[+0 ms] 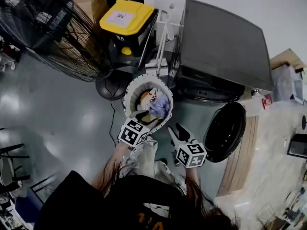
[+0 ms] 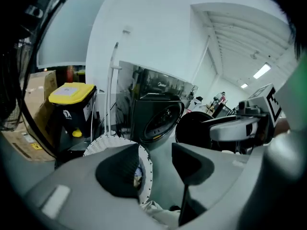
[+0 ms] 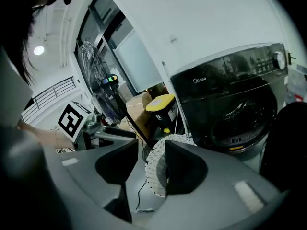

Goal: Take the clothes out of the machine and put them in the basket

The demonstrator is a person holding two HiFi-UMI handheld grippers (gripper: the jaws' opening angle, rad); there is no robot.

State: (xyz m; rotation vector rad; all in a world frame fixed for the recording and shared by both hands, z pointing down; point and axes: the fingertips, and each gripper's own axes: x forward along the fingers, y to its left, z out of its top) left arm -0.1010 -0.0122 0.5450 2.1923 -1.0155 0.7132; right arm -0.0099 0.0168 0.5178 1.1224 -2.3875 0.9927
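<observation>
White perforated round basket (image 1: 128, 92) is holding crumpled clothes (image 1: 156, 104); left gripper (image 2: 156, 166) and right gripper (image 3: 151, 163) are hovering beside it, jaws parted, empty, likely awaiting more laundry.

Head view: high, facing steeply down on the basket (image 1: 130, 87) and washing machine (image 1: 220, 42), at middle range. Left gripper view: low and close, sighted along the left tongs (image 2: 156, 164) toward the machine front; right gripper view: likewise along the right tongs (image 3: 149, 162). Shared by all three: basket, machine, yellow-lidded bin (image 1: 125, 16).
</observation>
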